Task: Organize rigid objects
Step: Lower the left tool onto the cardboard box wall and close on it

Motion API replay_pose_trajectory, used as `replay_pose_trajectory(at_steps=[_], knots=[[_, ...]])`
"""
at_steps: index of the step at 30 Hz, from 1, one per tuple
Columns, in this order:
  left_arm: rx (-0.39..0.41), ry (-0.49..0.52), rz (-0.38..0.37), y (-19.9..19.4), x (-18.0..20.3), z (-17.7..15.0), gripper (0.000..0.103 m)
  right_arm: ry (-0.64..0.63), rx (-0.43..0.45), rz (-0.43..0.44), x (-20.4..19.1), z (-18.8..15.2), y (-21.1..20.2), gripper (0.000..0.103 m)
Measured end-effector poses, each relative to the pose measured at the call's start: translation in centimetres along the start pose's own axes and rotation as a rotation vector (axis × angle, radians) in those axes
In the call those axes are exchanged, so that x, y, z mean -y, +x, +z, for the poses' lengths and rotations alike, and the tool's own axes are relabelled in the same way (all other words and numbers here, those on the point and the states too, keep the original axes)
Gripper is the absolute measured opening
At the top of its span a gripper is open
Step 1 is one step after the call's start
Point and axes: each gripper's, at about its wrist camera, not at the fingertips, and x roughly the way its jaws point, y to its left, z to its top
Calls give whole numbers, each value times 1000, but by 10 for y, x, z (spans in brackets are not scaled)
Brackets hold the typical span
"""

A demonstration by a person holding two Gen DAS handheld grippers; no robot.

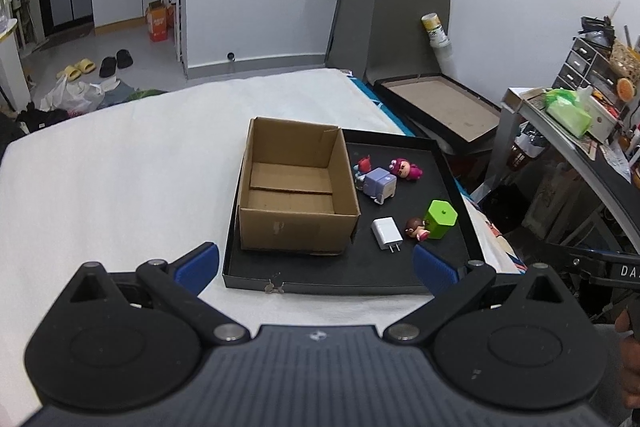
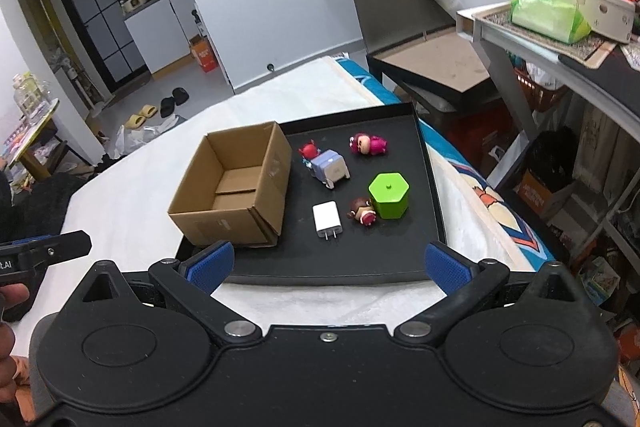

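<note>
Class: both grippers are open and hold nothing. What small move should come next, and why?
Probably bring the right gripper forward over the white charger. It lies nearest on the black tray, clear of the toys, and the cardboard box beside it is empty.

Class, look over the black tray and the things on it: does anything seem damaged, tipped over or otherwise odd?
Yes. The tray's near rim is torn, with frayed card showing. The pink doll and the small doll beside the green pot lie on their sides. The cardboard box is empty.
</note>
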Motion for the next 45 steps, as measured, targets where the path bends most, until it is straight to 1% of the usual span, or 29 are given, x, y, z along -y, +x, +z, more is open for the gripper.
replay_pose_trajectory(at_steps=[3,13,14,22,25,28,31,33,37,38,43,44,45], knots=[[4,-25,10,9,-7,4,102,9,-15,-5,3,3,10,103],[-19,-89,32,42,-24,15,101,21,-55,-26,10,12,41,103],[-22,-99,34,46,-27,16,100,23,-58,-27,11,13,44,103],[-41,-141,47,74,-39,21,99,19,-83,-35,15,18,67,103],[-53,-156,54,85,-43,23,96,19,-94,-41,17,21,75,103],[-70,-175,58,97,-47,23,91,27,-105,-41,20,23,85,102],[-85,-193,65,107,-52,24,82,29,-118,-50,23,25,94,102],[-97,-205,66,113,-56,25,73,26,-128,-58,24,26,100,102],[-116,-235,70,125,-64,28,65,22,-147,-57,23,30,109,102],[-122,-242,73,128,-66,29,61,17,-150,-55,22,31,112,102],[-151,-270,73,144,-77,35,56,-11,-183,-43,17,36,124,100],[-157,-272,77,147,-78,36,54,-14,-192,-41,17,37,127,98],[-163,-277,77,150,-80,37,50,-18,-203,-38,15,38,131,96]])
